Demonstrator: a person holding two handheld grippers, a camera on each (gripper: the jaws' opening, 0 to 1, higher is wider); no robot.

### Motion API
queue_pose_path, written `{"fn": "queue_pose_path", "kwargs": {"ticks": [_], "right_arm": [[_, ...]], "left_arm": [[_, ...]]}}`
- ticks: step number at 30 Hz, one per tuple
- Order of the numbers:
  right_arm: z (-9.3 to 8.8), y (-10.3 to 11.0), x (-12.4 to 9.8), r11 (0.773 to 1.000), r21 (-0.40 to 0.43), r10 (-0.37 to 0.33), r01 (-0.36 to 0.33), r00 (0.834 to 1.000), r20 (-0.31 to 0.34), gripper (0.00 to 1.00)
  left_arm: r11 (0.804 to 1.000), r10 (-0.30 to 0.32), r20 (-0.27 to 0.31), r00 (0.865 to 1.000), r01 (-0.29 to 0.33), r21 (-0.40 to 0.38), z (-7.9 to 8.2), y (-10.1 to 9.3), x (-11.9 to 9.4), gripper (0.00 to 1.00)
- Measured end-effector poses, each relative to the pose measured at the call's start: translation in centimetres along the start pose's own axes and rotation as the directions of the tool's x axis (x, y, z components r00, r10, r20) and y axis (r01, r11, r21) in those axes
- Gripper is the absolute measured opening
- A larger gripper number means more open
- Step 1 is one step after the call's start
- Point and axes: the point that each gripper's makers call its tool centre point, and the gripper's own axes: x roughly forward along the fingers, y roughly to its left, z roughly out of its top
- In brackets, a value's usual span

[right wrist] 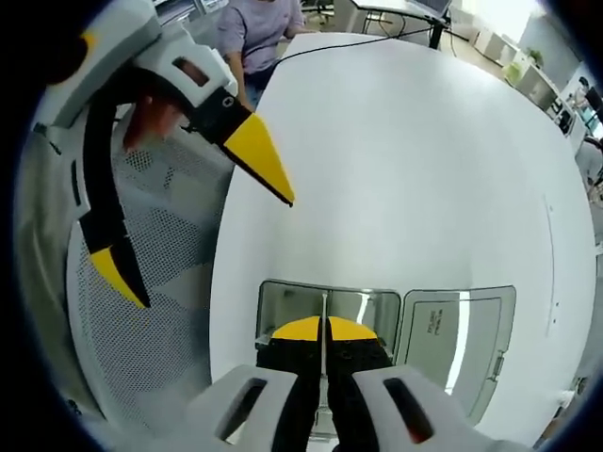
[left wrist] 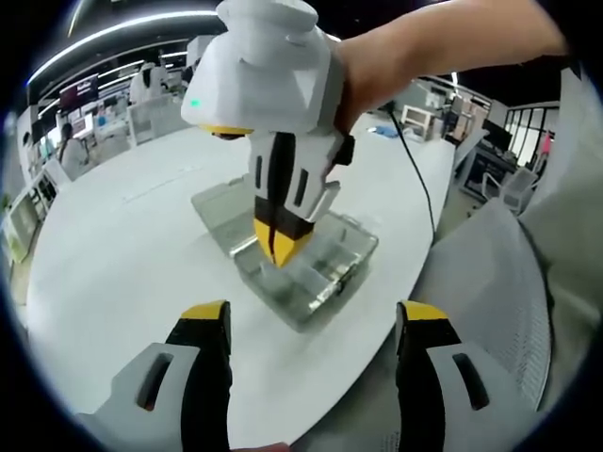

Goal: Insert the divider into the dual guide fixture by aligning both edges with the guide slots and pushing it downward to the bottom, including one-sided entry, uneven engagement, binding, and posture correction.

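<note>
Left gripper view
Left gripper (left wrist: 311, 325): two black jaws with yellow tips are seen rising from the bottom of the view, set wide apart, nothing held between them
Right gripper (left wrist: 276, 247): a glossy white shell with black inlays and yellow pointed tips is held from above by a bare hand (left wrist: 415, 56); the tips are pressed together and pointed down into the fixture
Dual guide fixture (left wrist: 320, 273): a clear, hard plastic box with low walls is seen lying on the table, its hinged lid (left wrist: 221, 202) laid open flat behind it
Table (left wrist: 122, 254): a smooth, matt white top with a rounded edge
Chair (left wrist: 499, 282): grey mesh fabric, beside the table edge

Right gripper view
Right gripper (right wrist: 323, 330): the yellow-tipped jaws are closed on a thin, flat, clear divider (right wrist: 323, 306), seen edge-on as a fine upright line
Divider: held over the box's open compartment; whether its edges sit in the guide slots cannot be told
Fixture (right wrist: 372, 306): translucent, glossy, rectangular, with the lid (right wrist: 462, 339) spread alongside
Left gripper (right wrist: 203, 217): seen at upper left, its tapering yellow tips spread far apart over the chair mesh (right wrist: 160, 330)
Table (right wrist: 415, 160): plain white, oval
</note>
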Motion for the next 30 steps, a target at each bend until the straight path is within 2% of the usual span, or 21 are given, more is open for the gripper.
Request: {"fn": "queue_pose_path", "kwargs": {"ticks": [8,17,30], "right_arm": [[0.12,0.35,0.07,0.999,-0.034,0.009,-0.010,1.000,-0.007,0.00],[-0.11,-0.33,0.74,1.000,0.001,0.007,-0.007,1.000,-0.023,0.00],[0.14,-0.18,0.21,0.999,0.035,-0.003,0.003,1.000,-0.016,0.00]], "left_arm": [[1.000,0.000,-0.008,1.000,0.000,0.002,-0.01,-0.02,-0.08,0.70],[1.000,-0.002,-0.020,1.000,0.002,0.004,-0.21,-0.05,-0.17,0.70],[1.000,-0.008,-0.024,1.000,0.008,0.008,-0.25,0.02,-0.02,0.70]]}}
